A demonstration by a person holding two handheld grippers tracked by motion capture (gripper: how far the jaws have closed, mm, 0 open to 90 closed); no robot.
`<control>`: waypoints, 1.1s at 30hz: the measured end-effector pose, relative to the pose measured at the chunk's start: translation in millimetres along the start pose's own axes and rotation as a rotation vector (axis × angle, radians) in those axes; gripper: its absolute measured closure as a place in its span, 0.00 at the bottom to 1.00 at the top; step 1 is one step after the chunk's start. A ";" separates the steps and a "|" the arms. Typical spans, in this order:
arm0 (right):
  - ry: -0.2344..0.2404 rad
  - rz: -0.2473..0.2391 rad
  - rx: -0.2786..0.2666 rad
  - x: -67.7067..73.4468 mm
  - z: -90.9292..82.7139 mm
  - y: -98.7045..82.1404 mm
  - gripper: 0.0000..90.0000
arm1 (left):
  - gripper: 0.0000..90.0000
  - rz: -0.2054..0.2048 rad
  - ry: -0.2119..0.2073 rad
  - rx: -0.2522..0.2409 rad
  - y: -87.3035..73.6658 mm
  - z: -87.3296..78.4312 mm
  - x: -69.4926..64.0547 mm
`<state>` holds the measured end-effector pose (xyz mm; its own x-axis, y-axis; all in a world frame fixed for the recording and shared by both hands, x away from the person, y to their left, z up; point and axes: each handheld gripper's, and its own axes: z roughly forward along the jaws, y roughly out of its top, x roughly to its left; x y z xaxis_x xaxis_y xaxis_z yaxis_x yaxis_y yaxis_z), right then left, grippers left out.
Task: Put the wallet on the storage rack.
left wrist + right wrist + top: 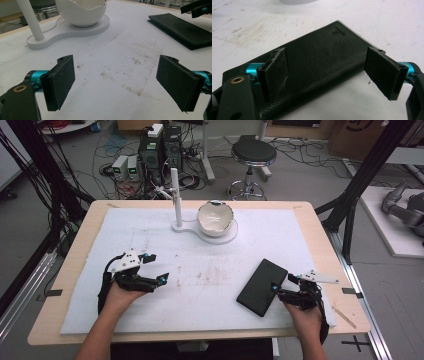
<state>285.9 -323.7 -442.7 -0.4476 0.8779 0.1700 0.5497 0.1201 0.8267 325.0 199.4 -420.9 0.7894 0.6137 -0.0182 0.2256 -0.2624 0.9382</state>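
Lying between spread fingers (384,72): wallet (317,62)

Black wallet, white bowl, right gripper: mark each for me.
black wallet (261,287), high view, middle of its cover
white bowl (216,220), high view, its outer wall
right gripper (332,72), right gripper view, midway between its open jaws

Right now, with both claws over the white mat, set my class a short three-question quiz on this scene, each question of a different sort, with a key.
1. True or false: the right claw is shut on the flat black leather wallet.
2. Which stands on the white figure-eight base beside the upright white post? A) a metal cup B) a white eggshell-shaped bowl C) a glass jar
3. Fill in: the left claw hovers open above the stained white ____.

Key
1. False: its jaws are open, one over the wallet.
2. B
3. mat
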 end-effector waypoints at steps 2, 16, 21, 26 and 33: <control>0.013 -0.013 0.013 1.7 3.0 -0.1 0.22 | 0.17 -0.007 0.002 -0.011 0.8 0.1 -0.6; -0.071 0.068 0.079 12.0 1.4 -8.5 0.22 | 0.17 -0.007 0.032 -0.008 1.1 -4.6 7.3; -0.078 0.165 0.130 25.6 4.7 -12.2 0.20 | 0.17 -0.014 0.049 -0.007 0.1 -8.1 9.7; -0.074 0.176 0.142 38.2 7.9 -13.0 0.22 | 0.17 -0.006 0.054 -0.011 2.7 -9.5 7.7; -0.017 0.274 0.141 24.2 2.7 -12.3 0.57 | 0.17 0.004 0.045 0.009 2.3 -3.9 3.9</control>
<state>270.2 -302.6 -450.2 -0.2578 0.8942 0.3660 0.7414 -0.0599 0.6684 326.4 204.0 -417.4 0.7637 0.6456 0.0019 0.2276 -0.2719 0.9350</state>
